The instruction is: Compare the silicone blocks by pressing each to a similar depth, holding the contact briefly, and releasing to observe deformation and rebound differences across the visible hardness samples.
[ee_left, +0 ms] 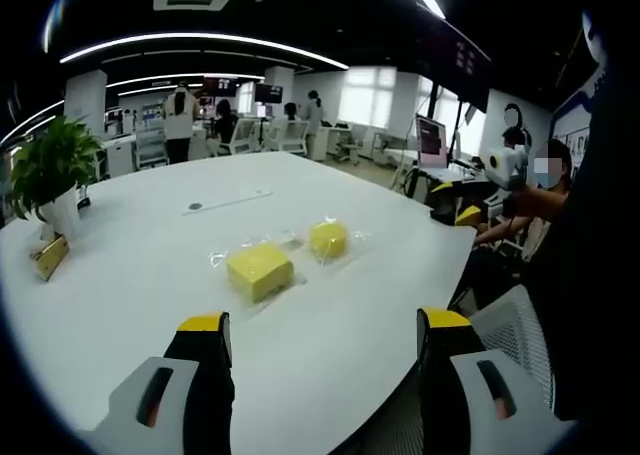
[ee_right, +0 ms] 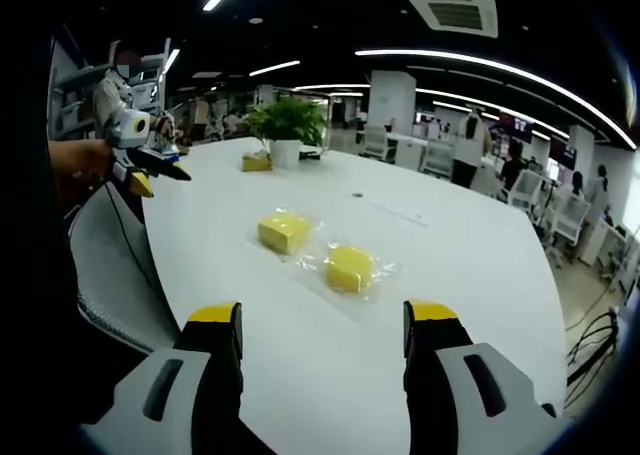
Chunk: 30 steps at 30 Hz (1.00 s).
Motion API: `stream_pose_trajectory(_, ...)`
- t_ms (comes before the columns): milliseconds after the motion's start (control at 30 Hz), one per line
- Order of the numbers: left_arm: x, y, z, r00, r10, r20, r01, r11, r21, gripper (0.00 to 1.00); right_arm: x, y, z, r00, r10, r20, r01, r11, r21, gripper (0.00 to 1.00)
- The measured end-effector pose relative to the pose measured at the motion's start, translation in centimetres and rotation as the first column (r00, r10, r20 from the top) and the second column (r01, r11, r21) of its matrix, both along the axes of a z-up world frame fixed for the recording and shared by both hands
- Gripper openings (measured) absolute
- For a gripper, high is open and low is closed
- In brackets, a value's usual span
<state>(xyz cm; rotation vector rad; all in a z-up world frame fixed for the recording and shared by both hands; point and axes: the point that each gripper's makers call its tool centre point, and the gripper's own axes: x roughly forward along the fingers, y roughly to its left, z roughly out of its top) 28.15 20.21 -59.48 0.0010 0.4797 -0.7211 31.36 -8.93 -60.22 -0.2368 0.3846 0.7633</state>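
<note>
A large white table (ee_left: 330, 345) spreads out ahead of both grippers in an open office. In the left gripper view a potted plant (ee_left: 52, 170) stands far off to the left of the jaws near the table edge, with a small yellowish card holder (ee_left: 50, 255) just beside it, and a thin flat strip (ee_left: 228, 202) lies further out past the blocks. A mesh office chair (ee_left: 515, 325) sits off the table edge to the right, and beyond it the other gripper (ee_left: 470, 203) is held up in a person's hand. People stand and sit among desks in the background. Nothing lies between the jaws and the blocks.

The left gripper (ee_left: 325, 320) has its yellow-tipped jaws spread wide apart, gripping nothing. Ahead of it, between the jaw lines and a little left, lies a square yellow silicone block (ee_left: 260, 270) in clear wrap, with a rounder yellow silicone block (ee_left: 328, 239) just beyond, close but apart.

The right gripper (ee_right: 325, 315) is likewise spread wide with nothing in it, above the near table edge. Both wrapped blocks rest ahead of it, undeformed and untouched.
</note>
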Motion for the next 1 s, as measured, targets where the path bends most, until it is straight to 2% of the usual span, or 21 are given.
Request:
stream_pose_trajectory(167, -0.2, 0.1, -0.4, 1.000, 0.005, -0.005, -0.005, 1.000, -0.001, 0.75, -0.4, -0.1, -0.6, 1.000, 0.004, -0.005, -0.004, 1.000, -0.019, 0.61)
stream_pose_trajectory(267, -0.1, 0.4, -0.7, 1.000, 0.020, -0.008, -0.020, 1.000, 0.006, 0.76, -0.5, -0.3, -0.5, 1.000, -0.001, 0.004, 0.001, 1.000, -0.009, 0.69)
stream_pose_trajectory(367, 0.3, 1.0, -0.8, 0.999, 0.050, 0.014, -0.051, 0.998, 0.024, 0.83, -0.5, -0.8, 0.1, 0.999, -0.035, -0.004, 0.035, 0.997, 0.067, 0.73)
stream_pose_trajectory(467, 0.5, 1.4, -0.8, 0.997, 0.073, 0.031, -0.074, 0.997, 0.022, 0.90, -0.1, -1.6, 1.3, 0.995, -0.098, -0.018, 0.099, 0.973, 0.208, 0.81)
stream_pose_trajectory(633, 0.9, 1.9, -1.1, 0.993, 0.107, 0.044, -0.109, 0.993, 0.033, 0.99, 0.4, -2.7, 2.2, 0.989, -0.147, -0.005, 0.144, 0.957, 0.253, 0.89)
stream_pose_trajectory(700, 1.1, 2.0, -1.2, 0.992, 0.121, 0.032, -0.122, 0.992, 0.024, 0.99, 0.5, -2.8, 2.5, 0.988, -0.153, -0.002, 0.147, 0.949, 0.279, 0.92)
stream_pose_trajectory(733, 1.1, 2.0, -1.3, 0.991, 0.136, 0.009, -0.137, 0.991, 0.010, 0.99, 0.6, -2.9, 2.4, 0.989, -0.149, -0.009, 0.145, 0.945, 0.292, 0.91)
stream_pose_trajectory(800, 1.2, 1.8, -1.3, 0.991, 0.135, -0.002, -0.135, 0.991, -0.013, 0.99, 0.4, -2.6, 2.2, 0.989, -0.147, -0.026, 0.149, 0.948, 0.282, 0.90)
stream_pose_trajectory(1000, 1.8, 1.2, -1.5, 0.992, 0.127, -0.022, -0.127, 0.992, -0.008, 0.98, -0.2, -2.1, 0.7, 0.992, -0.115, -0.045, 0.122, 0.971, 0.207, 0.85)
